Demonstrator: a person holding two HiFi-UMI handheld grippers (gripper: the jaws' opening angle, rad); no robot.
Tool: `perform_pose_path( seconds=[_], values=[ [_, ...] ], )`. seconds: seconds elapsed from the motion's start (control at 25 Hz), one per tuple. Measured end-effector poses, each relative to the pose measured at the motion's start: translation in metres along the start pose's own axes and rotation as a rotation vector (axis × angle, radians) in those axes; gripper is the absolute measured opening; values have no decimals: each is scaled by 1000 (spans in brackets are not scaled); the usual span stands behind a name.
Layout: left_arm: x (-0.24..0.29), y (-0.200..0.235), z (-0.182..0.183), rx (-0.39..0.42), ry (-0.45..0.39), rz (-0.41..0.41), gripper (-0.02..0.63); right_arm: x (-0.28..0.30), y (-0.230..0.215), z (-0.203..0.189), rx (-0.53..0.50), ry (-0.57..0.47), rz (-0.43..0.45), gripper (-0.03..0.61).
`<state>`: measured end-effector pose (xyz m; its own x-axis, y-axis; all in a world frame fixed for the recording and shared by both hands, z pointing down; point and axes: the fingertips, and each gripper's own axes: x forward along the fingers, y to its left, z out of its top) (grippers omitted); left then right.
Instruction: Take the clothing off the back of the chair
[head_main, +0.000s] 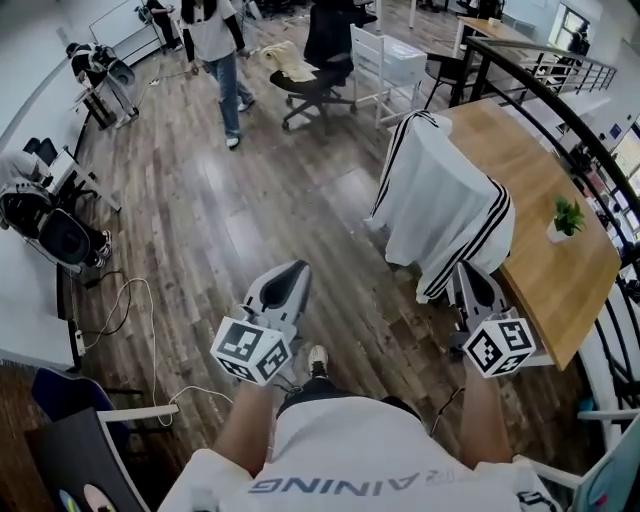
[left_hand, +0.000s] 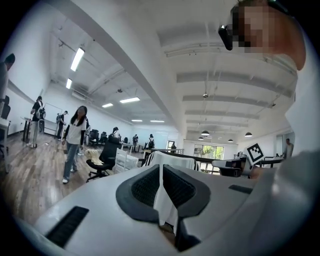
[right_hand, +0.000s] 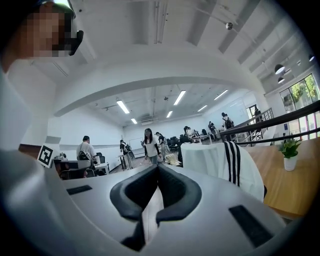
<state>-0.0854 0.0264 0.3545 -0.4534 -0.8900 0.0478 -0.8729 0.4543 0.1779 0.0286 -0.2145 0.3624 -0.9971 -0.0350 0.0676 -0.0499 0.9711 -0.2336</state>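
Observation:
A white jacket with black stripes (head_main: 440, 195) hangs over the back of a chair beside the wooden table; the chair itself is almost wholly hidden under it. My left gripper (head_main: 294, 270) is held level over the floor, left of the jacket and apart from it, jaws shut and empty. My right gripper (head_main: 469, 272) sits just in front of the jacket's lower hem, also shut with nothing in it. In the left gripper view the jacket (left_hand: 172, 160) shows straight beyond the shut jaws (left_hand: 161, 169). In the right gripper view the jacket (right_hand: 220, 162) lies right of the shut jaws (right_hand: 157, 171).
A long wooden table (head_main: 535, 225) with a small potted plant (head_main: 567, 217) runs along a black railing (head_main: 560, 105) at right. A person (head_main: 220, 50) walks at the back near a black office chair (head_main: 318, 60) and a white chair (head_main: 385, 65). Cables (head_main: 130, 310) and equipment (head_main: 50, 225) lie left.

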Motion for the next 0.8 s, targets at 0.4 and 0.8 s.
perform_pose_path(
  seconds=[0.4, 0.8],
  values=[
    [93, 127, 9, 11, 33, -154, 49, 110, -8, 3, -12, -59, -183, 21],
    [190, 153, -3, -6, 87, -329, 49, 118, -60, 12, -24, -102, -418, 21]
  ],
)
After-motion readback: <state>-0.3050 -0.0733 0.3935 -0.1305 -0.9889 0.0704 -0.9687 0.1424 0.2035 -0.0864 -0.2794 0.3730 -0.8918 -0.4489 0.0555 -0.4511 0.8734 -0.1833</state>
